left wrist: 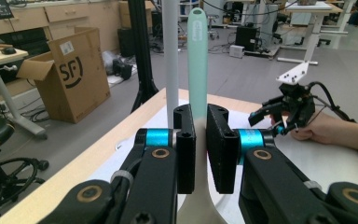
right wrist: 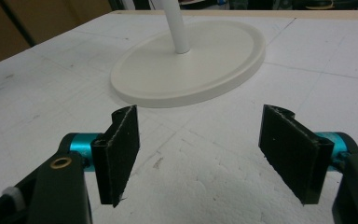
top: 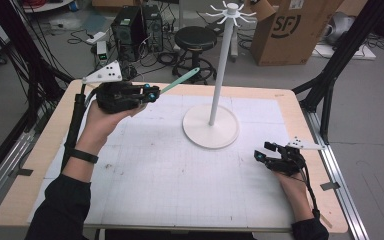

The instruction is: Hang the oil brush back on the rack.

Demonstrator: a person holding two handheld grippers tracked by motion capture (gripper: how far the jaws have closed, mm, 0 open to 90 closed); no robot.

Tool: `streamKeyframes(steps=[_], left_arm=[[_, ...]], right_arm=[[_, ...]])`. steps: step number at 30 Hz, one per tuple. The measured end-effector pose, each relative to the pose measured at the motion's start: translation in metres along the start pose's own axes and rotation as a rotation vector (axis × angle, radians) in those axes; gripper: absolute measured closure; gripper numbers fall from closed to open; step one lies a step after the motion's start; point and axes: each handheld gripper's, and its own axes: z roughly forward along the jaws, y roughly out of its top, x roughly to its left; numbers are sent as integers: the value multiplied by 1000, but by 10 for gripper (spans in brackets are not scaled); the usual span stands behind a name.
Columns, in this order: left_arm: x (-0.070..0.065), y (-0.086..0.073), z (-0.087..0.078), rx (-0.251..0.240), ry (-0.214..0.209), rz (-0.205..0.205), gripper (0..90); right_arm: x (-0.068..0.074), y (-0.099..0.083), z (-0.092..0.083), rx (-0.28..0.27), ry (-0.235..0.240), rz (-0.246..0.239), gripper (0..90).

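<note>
My left gripper [top: 150,95] is raised over the table's far left, shut on a mint-green utensil [top: 180,80] whose slotted handle points up and right toward the white stand's pole [top: 219,65]. In the left gripper view the pads [left wrist: 186,149] pinch the utensil [left wrist: 197,56] just above its pale wide end, with the pole [left wrist: 170,51] right behind it. The stand has a ring of hooks [top: 230,12] on top and a round base [top: 211,126]. My right gripper [top: 265,152] rests low at the right, open and holding nothing [right wrist: 198,140], facing the base [right wrist: 186,65].
A white gridded mat [top: 170,170] covers the wooden table [top: 290,100]. Beyond the far edge stand a black stool [top: 195,40], computer towers [top: 135,25] and a cardboard box [top: 290,30]. Black frame legs [top: 330,75] rise at the right.
</note>
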Motion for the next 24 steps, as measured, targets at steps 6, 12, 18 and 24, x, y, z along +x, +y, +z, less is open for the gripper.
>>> streamKeyframes(steps=[6, 12, 18, 24], left_arm=[[1, 21, 1, 5, 2, 12, 823], [2, 41, 0, 1, -3, 15, 823], [2, 62, 0, -7, -20, 17, 823], [0, 83, 1, -18, -32, 27, 823]], right_arm=[[0, 0, 0, -1, 1, 1, 284], [0, 0, 0, 1, 3, 8, 285], [0, 0, -1, 0, 5, 11, 285], [0, 0, -1, -2, 8, 17, 285]])
